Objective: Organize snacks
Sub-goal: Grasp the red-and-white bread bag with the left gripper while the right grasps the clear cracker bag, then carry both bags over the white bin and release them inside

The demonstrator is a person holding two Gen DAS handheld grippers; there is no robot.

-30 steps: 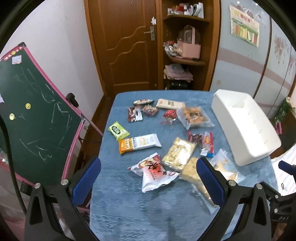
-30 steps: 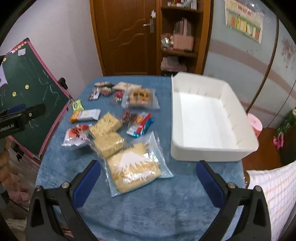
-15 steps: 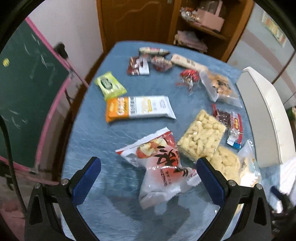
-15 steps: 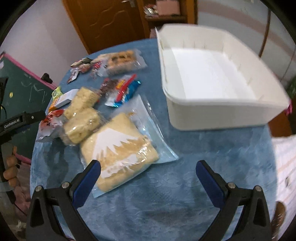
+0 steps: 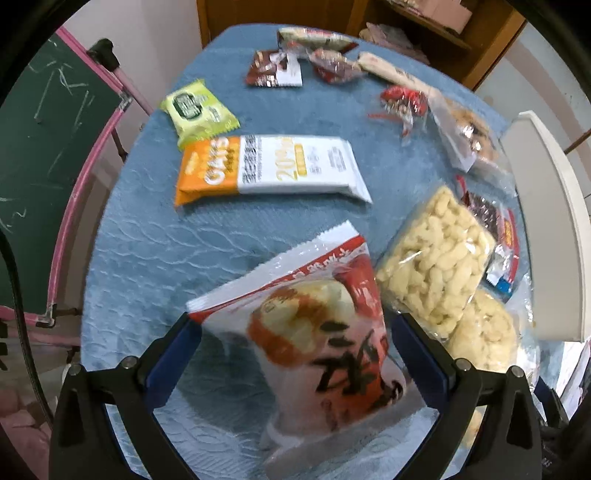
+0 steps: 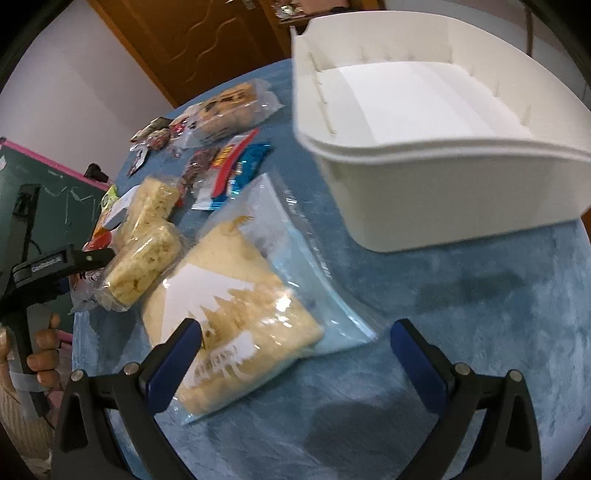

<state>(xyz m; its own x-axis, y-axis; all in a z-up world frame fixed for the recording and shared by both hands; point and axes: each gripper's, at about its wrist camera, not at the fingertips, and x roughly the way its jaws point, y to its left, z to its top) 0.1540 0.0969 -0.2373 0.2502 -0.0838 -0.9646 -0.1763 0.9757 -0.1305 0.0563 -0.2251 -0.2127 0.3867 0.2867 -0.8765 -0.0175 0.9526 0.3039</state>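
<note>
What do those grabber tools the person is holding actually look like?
Each is a black plastic frame with silver bolts and two blue-padded fingers. The left gripper, seen from the right wrist camera, carries white lettering on its black body, and grey tape wraps its handle.

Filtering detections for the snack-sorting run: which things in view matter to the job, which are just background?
Job:
- red-and-white snack bag, between the open left gripper fingers
- clear bag of pale snacks, by the open right gripper
- oat bar
- green packet
- white bin, nothing in it

Background:
- chalkboard
- wooden door
- shelf
</note>
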